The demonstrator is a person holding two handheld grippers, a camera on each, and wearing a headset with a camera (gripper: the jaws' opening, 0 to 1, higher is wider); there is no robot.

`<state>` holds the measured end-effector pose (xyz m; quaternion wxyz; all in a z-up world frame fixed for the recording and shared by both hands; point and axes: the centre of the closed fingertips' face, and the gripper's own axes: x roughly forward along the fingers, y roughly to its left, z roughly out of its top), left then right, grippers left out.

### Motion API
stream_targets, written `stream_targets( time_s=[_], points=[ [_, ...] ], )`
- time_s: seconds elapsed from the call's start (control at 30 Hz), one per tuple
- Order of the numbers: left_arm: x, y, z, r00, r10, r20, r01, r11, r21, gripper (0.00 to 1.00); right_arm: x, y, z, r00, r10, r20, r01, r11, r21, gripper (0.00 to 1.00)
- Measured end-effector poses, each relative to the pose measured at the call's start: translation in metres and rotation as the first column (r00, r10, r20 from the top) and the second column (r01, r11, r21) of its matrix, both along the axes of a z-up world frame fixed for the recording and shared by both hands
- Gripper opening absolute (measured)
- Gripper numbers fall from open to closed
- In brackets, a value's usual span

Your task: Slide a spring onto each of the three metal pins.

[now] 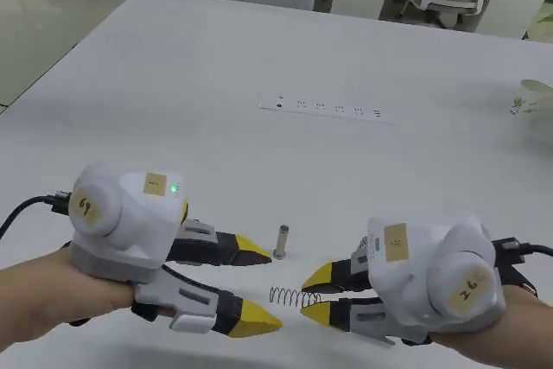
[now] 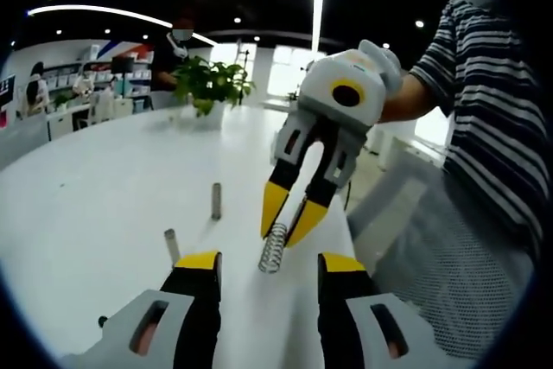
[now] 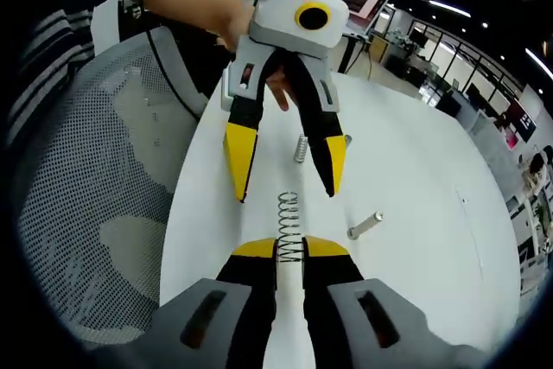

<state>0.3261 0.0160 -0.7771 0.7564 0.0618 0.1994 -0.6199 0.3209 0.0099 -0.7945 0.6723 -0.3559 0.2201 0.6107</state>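
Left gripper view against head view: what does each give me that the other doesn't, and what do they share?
Left gripper view adds a second short metal pin near the left tool and a person's striped shirt. Head view adds a white power strip farther up the white table. Both share one upright metal pin and the coiled wire spring pinched in the right tool; the left tool stands open.
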Motion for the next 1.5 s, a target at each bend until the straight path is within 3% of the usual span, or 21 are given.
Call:
stream_targets(
  time_s=[0.3, 0.73, 1.33, 1.5],
  points=[
    [0.005, -0.006, -0.001, 1.000, 0.002, 0.006, -0.002, 1.000, -0.015, 0.23, 0.004, 0.002, 0.007, 1.000, -0.004, 0.000, 0.004, 1.000, 0.019, 0.07],
    [0.001, -0.008, 0.001, 1.000, -0.002, 0.012, 0.002, 1.000, -0.031, 0.10, 0.004, 0.005, 0.011, 1.000, 0.012, 0.009, -0.012, 1.000, 0.021, 0.07],
    [0.000, -0.006, 0.005, 0.999, -0.011, 0.036, 0.013, 0.999, -0.052, 0.03, 0.000, 0.006, 0.015, 1.000, 0.015, -0.006, -0.014, 0.999, 0.040, 0.08],
    [-0.002, -0.007, 0.004, 0.999, -0.033, 0.024, 0.034, 0.998, -0.053, 0.02, -0.002, 0.006, 0.014, 1.000, 0.023, -0.010, -0.022, 0.999, 0.043, 0.08]
  ],
)
